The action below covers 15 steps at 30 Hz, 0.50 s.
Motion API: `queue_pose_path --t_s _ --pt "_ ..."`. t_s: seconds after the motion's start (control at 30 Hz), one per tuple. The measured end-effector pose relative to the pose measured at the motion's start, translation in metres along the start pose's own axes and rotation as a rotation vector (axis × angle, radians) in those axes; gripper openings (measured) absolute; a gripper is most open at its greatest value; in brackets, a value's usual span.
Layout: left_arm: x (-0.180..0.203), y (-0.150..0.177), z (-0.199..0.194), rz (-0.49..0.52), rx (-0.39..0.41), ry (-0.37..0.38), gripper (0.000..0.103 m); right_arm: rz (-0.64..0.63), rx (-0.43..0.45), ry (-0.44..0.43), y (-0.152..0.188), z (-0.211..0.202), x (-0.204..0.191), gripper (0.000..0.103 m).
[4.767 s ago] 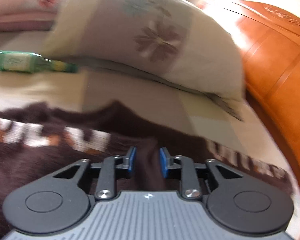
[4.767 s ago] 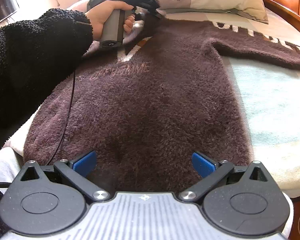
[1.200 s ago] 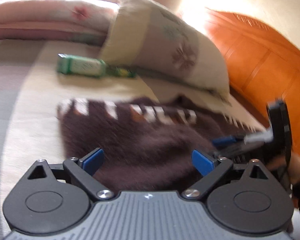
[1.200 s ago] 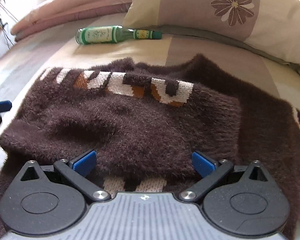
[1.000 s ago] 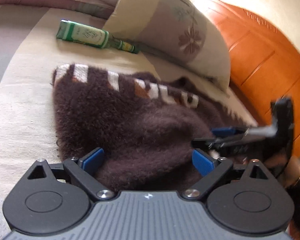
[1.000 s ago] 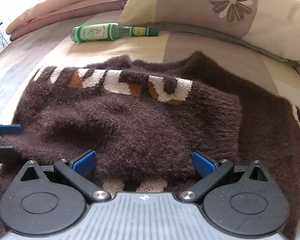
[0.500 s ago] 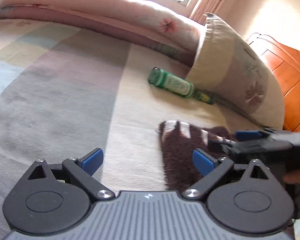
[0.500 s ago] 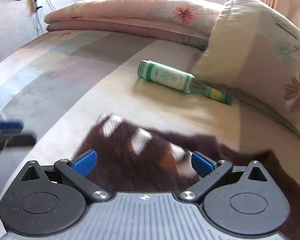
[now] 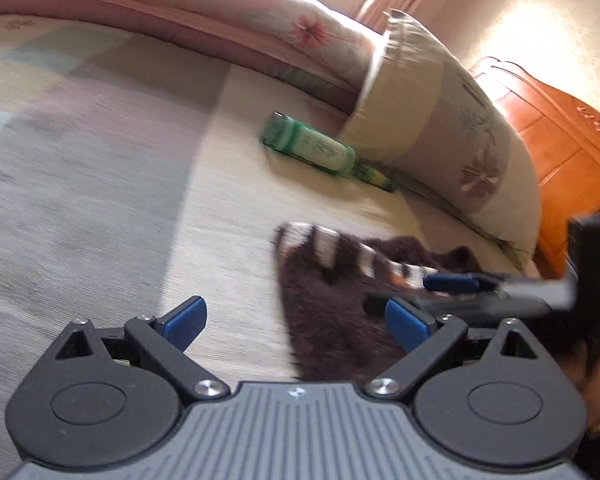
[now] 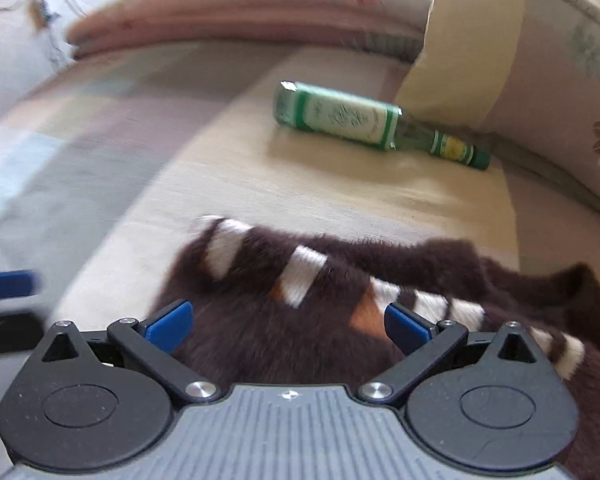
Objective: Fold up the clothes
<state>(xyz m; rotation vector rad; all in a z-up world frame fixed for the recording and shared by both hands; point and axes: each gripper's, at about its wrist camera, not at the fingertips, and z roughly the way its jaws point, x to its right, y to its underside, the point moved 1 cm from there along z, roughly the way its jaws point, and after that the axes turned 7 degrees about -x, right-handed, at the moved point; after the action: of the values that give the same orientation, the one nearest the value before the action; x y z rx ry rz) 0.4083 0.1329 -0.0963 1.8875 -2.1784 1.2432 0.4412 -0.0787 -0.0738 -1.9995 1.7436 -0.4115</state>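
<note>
Near the pillow [image 10: 540, 60] end of the bed [image 9: 100, 200], a soft, limp sweater [image 10: 300, 320] is bunched. Both left gripper [image 9: 296, 320] and right gripper [image 10: 288, 320] are held spread, empty. Grasping is best judged at a doubled edge.

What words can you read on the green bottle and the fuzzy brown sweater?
Green glass bottle lying on the bed beside the floral pillow: its pale label carries print, but it is too blurred and small to read.
Fuzzy dark brown sweater: white and orange knitted shapes, maybe letters, run along its edge, but they are folded and blurred, so no word can be read.
No other text shows in either view.
</note>
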Motion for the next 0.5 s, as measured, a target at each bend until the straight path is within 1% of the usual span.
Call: queue_pose_path --t_s 0.03,0.07,0.13,0.2,0.3,0.33,0.4,0.43,0.5 --pt "0.006 0.001 0.002 0.008 -0.011 0.036 0.096 0.0 -0.001 -0.009 0.009 -0.009 0.004 0.103" --pt "0.012 0.002 0.004 0.015 -0.021 0.073 0.096 -0.001 -0.006 0.0 0.019 -0.015 0.009 0.103" --pt "0.032 0.007 0.013 0.071 -0.039 0.109 0.096 -0.004 -0.016 0.023 0.04 -0.028 0.02 0.103" --pt "0.053 0.013 0.021 0.132 -0.056 0.142 0.096 0.008 -0.015 0.058 0.047 -0.027 0.034 0.103" --pt "0.074 0.028 0.042 0.196 -0.148 0.17 0.096 0.028 -0.012 0.111 0.056 -0.025 0.054 0.103" --pt "0.076 0.033 0.049 0.198 -0.184 0.175 0.096 0.035 -0.011 0.129 0.059 -0.025 0.06 0.103" --pt "0.074 0.04 0.061 0.19 -0.22 0.174 0.096 0.048 -0.009 0.164 0.066 -0.024 0.074 0.103" --pt "0.073 0.042 0.064 0.185 -0.231 0.18 0.096 0.055 -0.009 0.182 0.069 -0.023 0.08 0.103" --pt "0.071 0.04 0.059 0.173 -0.234 0.2 0.096 0.068 -0.007 0.217 0.075 -0.022 0.094 0.103"
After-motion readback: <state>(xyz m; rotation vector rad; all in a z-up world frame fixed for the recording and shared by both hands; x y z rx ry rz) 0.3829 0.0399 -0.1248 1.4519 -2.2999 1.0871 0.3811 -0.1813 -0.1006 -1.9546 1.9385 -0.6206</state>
